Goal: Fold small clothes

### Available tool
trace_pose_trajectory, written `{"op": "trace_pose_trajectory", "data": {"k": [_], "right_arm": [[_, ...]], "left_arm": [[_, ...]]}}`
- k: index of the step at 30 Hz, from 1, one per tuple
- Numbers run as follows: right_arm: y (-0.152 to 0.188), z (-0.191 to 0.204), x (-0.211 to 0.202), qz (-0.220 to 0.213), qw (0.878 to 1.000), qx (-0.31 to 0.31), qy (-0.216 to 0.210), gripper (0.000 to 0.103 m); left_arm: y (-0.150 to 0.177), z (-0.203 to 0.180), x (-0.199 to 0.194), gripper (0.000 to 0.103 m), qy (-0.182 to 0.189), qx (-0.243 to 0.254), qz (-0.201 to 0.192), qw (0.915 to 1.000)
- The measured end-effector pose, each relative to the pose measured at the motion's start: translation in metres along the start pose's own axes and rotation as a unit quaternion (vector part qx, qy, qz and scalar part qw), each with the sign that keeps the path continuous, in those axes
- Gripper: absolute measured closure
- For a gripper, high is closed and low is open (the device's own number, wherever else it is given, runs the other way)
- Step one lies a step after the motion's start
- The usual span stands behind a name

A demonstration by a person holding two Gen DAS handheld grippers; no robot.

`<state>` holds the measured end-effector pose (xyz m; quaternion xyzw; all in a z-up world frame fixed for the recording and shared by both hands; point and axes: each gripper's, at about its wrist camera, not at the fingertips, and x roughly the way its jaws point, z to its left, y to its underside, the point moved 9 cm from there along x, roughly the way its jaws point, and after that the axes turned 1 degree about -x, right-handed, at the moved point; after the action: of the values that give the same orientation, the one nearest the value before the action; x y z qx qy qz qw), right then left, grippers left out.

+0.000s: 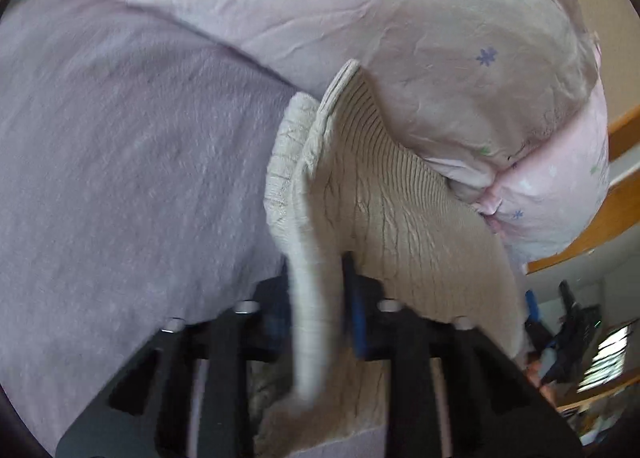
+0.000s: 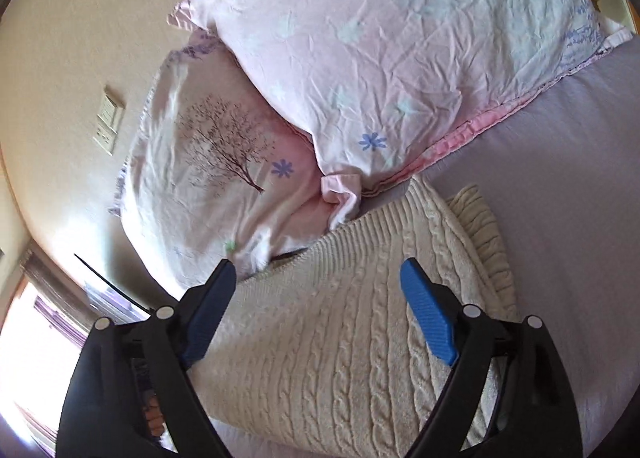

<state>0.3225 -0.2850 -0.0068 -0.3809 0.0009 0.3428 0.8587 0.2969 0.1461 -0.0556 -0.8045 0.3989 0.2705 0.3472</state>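
Observation:
A cream cable-knit sweater [image 2: 340, 322] lies on the lavender bed sheet [image 2: 560, 161], its ribbed edge close to the pillows. In the left wrist view my left gripper [image 1: 320, 290] is shut on a fold of the sweater [image 1: 384, 201] and holds it lifted, with the ribbed hem fanning upward. My right gripper [image 2: 320, 286] is open and empty just above the sweater, its blue pads [image 2: 430, 318] spread to either side of the knit.
Two pink flowered pillows [image 2: 380, 57] lie at the head of the bed, one with a tree print [image 2: 224, 153]. The large pillow also shows in the left wrist view [image 1: 400, 37]. A beige wall with a switch plate [image 2: 108, 123] stands left. A wooden frame [image 1: 600, 225] is right.

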Motion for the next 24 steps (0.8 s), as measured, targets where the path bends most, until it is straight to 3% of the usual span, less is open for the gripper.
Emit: {"op": "trace_pose_trajectory", "data": {"k": [2,4,7,10,13,15,18,19,20,22,23,24], "right_arm": [[-0.004,0.002,-0.010,-0.007,1.000,0.000,-0.009,0.018],[-0.013,0.002,-0.022,-0.024,1.000,-0.004,-0.010,0.018],[-0.027,0.001,-0.042,-0.052,0.999,-0.009,-0.004,0.018],[-0.040,-0.008,-0.060,-0.078,0.997,-0.012,0.012,0.018],[-0.056,-0.031,-0.079,-0.100,0.994,0.007,0.030,0.018],[-0.062,-0.049,-0.087,-0.107,0.993,0.024,0.049,0.018],[-0.064,-0.067,-0.090,-0.101,0.992,0.044,0.058,0.018],[-0.062,-0.070,-0.086,-0.087,0.994,0.051,0.052,0.018],[-0.060,-0.070,-0.084,-0.077,0.995,0.054,0.047,0.018],[-0.056,-0.064,-0.077,-0.054,0.997,0.049,0.032,0.018],[-0.052,-0.059,-0.072,-0.041,0.998,0.039,0.025,0.018],[-0.048,-0.052,-0.068,-0.029,0.999,0.026,0.021,0.018]], "left_arm": [[-0.004,-0.001,-0.006,0.089,0.000,-0.019,-0.010,0.9998],[-0.006,-0.031,-0.020,0.090,-0.012,0.011,-0.030,0.9994],[-0.011,-0.103,-0.029,0.090,0.013,0.043,-0.044,0.9980],[0.009,-0.211,-0.013,0.090,0.053,0.109,-0.039,0.9919],[0.046,-0.293,0.036,0.090,0.097,0.147,-0.001,0.9844],[0.074,-0.326,0.076,0.090,0.101,0.168,0.033,0.9801],[0.114,-0.348,0.132,0.088,0.093,0.177,0.115,0.9730],[0.121,-0.349,0.139,0.088,0.101,0.167,0.135,0.9715],[0.125,-0.352,0.138,0.087,0.133,0.147,0.150,0.9686],[0.122,-0.362,0.109,0.080,0.237,0.119,0.156,0.9515],[0.119,-0.360,0.094,0.073,0.261,0.116,0.151,0.9465],[0.112,-0.357,0.075,0.046,0.277,0.118,0.132,0.9445]]}}
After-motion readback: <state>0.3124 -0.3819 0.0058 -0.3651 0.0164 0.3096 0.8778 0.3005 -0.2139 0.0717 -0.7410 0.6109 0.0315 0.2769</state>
